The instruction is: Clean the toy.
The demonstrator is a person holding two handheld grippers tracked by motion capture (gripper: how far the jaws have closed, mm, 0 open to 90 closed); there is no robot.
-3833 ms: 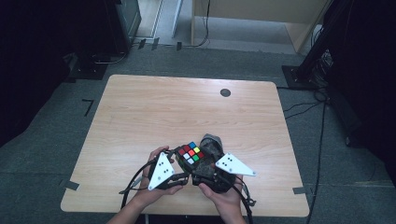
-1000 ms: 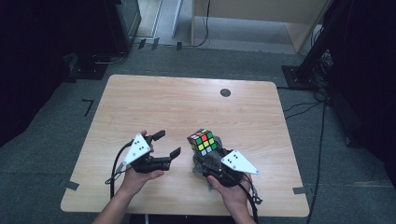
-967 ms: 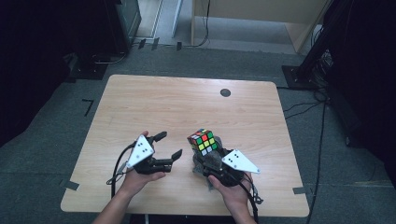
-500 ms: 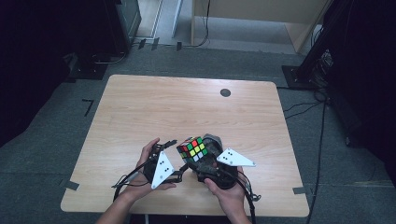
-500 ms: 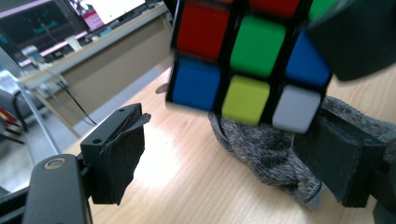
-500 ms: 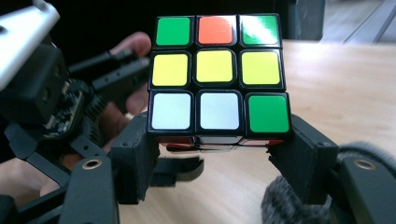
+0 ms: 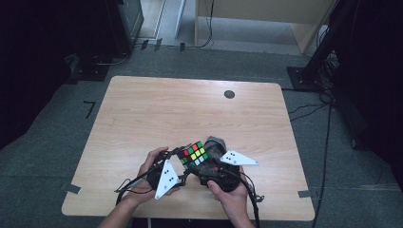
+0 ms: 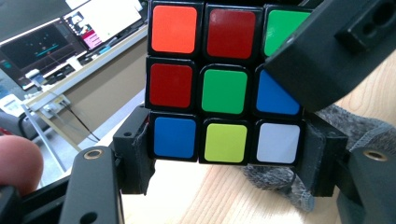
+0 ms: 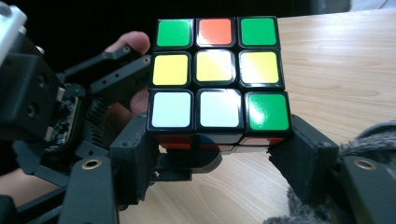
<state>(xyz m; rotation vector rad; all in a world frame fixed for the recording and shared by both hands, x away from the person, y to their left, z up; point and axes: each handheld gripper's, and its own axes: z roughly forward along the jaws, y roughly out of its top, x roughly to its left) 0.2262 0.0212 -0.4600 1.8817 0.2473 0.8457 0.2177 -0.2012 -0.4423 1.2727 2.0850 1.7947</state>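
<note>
**Two grips on one cube**

A pale wooden bench [image 7: 142, 118] stands on grey carpet in a dim room. Above its near edge, the puzzle cube [image 7: 193, 154] sits pinched in both tools: the right tool [image 9: 217, 154] clamps its lower layer, and the left tool [image 8: 224, 154] has just closed on it. Twisting with layers misaligned could jam it or pop it loose. No readable writing shows.

Light wooden table [image 7: 157, 109] mid-frame, round black grommet [image 7: 229, 94] at its upper right, grey cloth [image 7: 216, 145] at lower centre.
</note>
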